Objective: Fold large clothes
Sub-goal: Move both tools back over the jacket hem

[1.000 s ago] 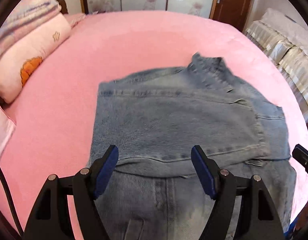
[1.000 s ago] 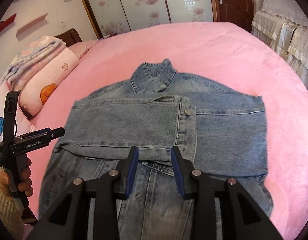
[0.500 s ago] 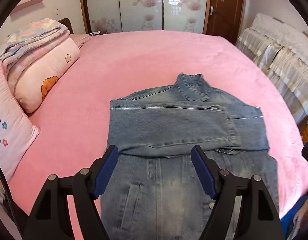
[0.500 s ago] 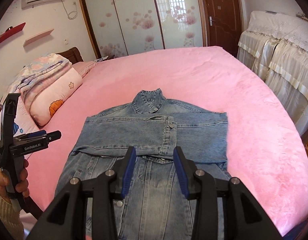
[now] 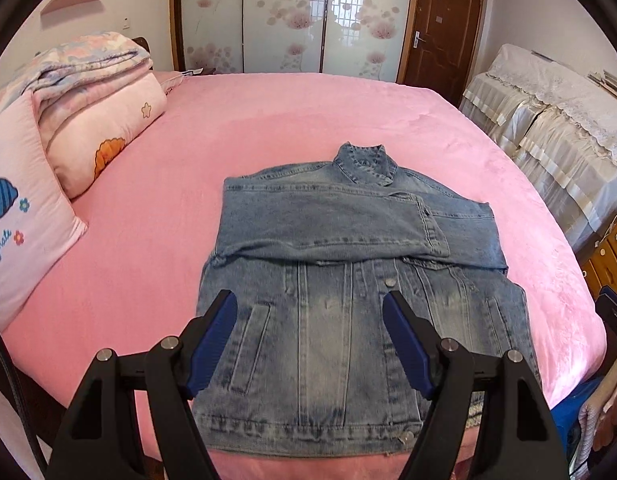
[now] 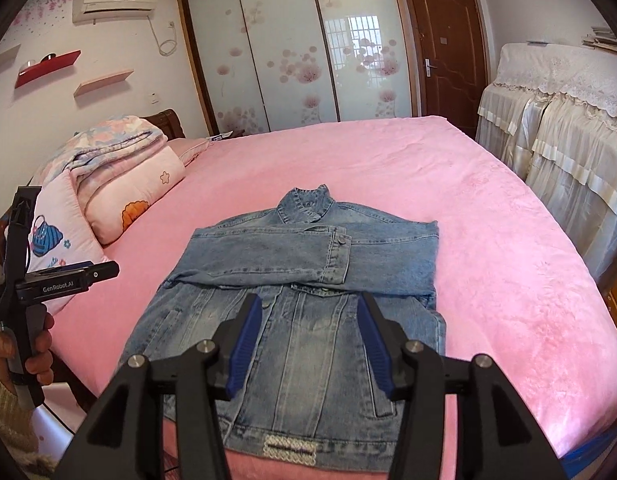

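A blue denim jacket (image 5: 348, 264) lies flat on the pink bed (image 5: 268, 128), front up, collar at the far end, hem at the near edge. Both sleeves (image 5: 332, 224) are folded across the chest. The right wrist view shows the same jacket (image 6: 304, 280) with the top sleeve's cuff (image 6: 338, 256) to the right. My left gripper (image 5: 310, 316) hovers open above the lower front, nothing between its blue pads. My right gripper (image 6: 310, 320) hangs above the jacket's lower half with its jaws opening and empty. A hand holds the left gripper's body (image 6: 48, 284) off the bed's left side.
Pillows and a folded quilt (image 5: 88, 92) are stacked at the left of the bed. Covered furniture (image 5: 556, 128) stands along the right wall. Sliding wardrobe doors (image 6: 300, 48) and a brown door (image 6: 444, 48) lie beyond the bed's far end.
Both grippers have pulled back and up from the folded sleeves, so the whole jacket now shows. The right gripper's jaws have widened. The jacket has stayed still.
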{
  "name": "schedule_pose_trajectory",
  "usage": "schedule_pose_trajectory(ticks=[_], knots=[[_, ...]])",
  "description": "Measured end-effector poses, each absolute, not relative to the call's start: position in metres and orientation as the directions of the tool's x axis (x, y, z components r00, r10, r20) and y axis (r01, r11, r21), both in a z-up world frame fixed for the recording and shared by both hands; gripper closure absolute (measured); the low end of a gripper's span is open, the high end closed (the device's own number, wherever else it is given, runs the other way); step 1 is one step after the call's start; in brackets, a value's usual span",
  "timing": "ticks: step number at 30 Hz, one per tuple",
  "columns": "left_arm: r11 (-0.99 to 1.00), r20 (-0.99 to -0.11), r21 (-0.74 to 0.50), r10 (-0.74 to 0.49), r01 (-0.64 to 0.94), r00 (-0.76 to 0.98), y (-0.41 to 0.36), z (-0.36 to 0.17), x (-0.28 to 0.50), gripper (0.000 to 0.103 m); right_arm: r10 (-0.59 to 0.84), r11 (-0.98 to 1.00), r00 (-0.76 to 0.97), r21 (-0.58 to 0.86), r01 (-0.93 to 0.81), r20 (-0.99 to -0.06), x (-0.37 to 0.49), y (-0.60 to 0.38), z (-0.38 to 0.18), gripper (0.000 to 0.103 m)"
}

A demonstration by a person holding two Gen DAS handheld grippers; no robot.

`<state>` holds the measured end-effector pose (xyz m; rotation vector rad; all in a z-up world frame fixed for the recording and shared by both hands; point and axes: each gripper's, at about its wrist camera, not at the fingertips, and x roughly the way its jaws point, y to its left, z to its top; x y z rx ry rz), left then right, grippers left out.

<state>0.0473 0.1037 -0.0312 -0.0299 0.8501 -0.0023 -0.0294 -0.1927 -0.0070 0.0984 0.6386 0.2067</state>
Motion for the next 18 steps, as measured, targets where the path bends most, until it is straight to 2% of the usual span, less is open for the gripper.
schedule_pose_trajectory(ticks=[5, 10, 18], knots=[[0.998, -0.754, -0.058, -0.039, -0.008, 0.656, 0.107, -0.05, 0.022, 0.029, 0.198, 0.98, 0.789, 0.105, -0.169, -0.581, -0.05, -0.196, -0.021, 0.053], [1.0, -0.769, -0.03, -0.017, -0.009, 0.639, 0.117, -0.07, 0.004, 0.029, 0.167, 0.984, 0.763, 0.062, -0.165, -0.624, -0.063, -0.203, -0.045, 0.053], [0.992, -0.873, -0.025, 0.037, -0.121, 0.487, 0.174, -0.149, -0.004, 0.029, 0.114, 0.993, 0.659, 0.09, -0.071, -0.743, -0.061, -0.237, -0.108, 0.053]])
